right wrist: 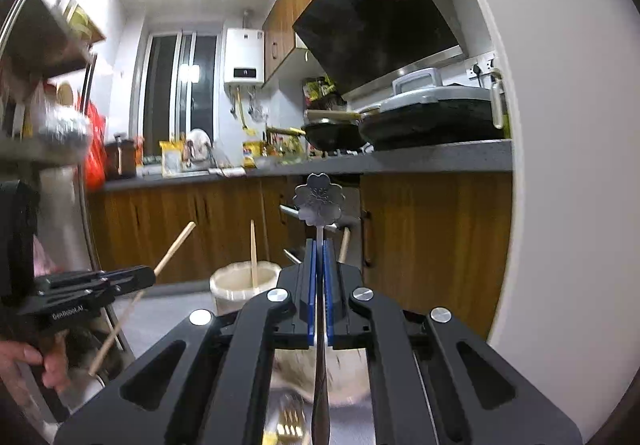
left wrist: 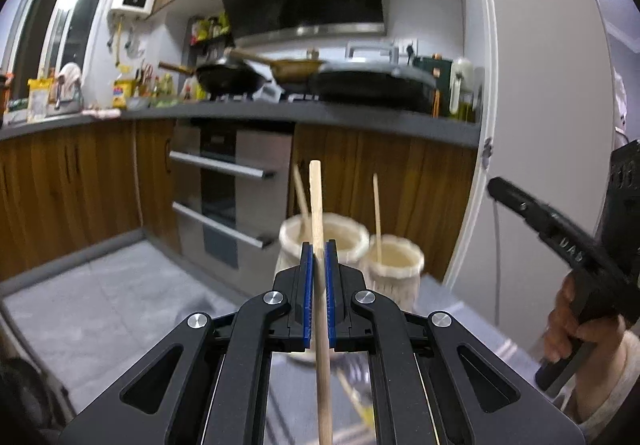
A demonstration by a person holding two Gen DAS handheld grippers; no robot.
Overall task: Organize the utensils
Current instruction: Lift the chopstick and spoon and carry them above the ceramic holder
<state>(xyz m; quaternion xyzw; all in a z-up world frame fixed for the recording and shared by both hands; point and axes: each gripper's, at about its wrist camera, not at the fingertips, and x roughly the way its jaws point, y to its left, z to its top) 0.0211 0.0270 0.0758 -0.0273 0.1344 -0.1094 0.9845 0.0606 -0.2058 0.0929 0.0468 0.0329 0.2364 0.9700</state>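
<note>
Left hand-held gripper (left wrist: 319,251) clamps a wooden chopstick (left wrist: 317,205); lower end cut off. Right hand-held gripper (right wrist: 319,249) clamps a flower-topped metal utensil (right wrist: 319,199), head possibly a spoon. Two knitted holders (left wrist: 324,237) at 12 o'clock, blurred.

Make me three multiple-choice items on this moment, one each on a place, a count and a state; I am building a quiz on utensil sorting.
1. Where is the flower-topped utensil?
A. In a cup
B. In the right gripper
C. On the stove

2. How many knitted cups stand ahead in the left wrist view?
A. One
B. Two
C. Four

3. What is the left gripper doing?
A. Clamping a chopstick
C. Open and bare
B. Holding a pan

Answers: 1 B, its stem runs between the blue pads; 2 B, the near cup and the far cup stand side by side; 3 A, the chopstick sits between the closed pads.
</note>
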